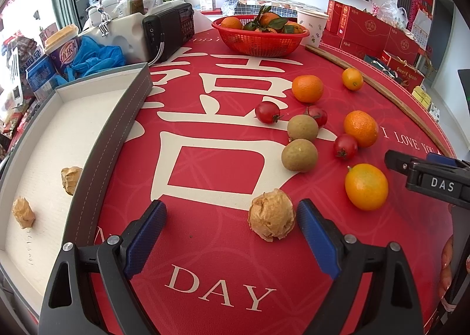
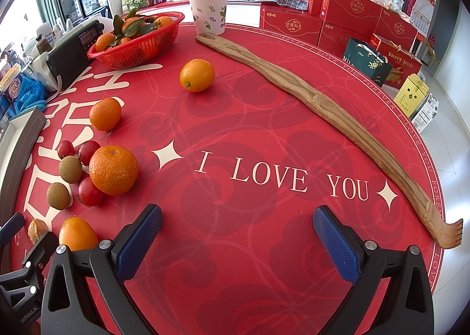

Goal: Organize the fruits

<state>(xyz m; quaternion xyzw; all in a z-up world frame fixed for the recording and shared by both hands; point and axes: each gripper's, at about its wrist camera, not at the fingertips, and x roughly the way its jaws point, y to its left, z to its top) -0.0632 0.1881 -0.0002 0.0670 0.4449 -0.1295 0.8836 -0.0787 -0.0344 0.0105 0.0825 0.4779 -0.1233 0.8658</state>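
Red round table (image 2: 264, 129): loose fruits (image 1: 307, 88), tray (image 1: 117, 117), basket (image 1: 260, 39).

red tablecloth (image 2: 264, 135) with cream lettering, orange kumquat (image 1: 366, 186), blue-padded fingers (image 1: 145, 236), grey tray (image 1: 117, 117).

Left gripper (image 1: 232, 229) fingers spread; right gripper (image 2: 238, 235) likewise.
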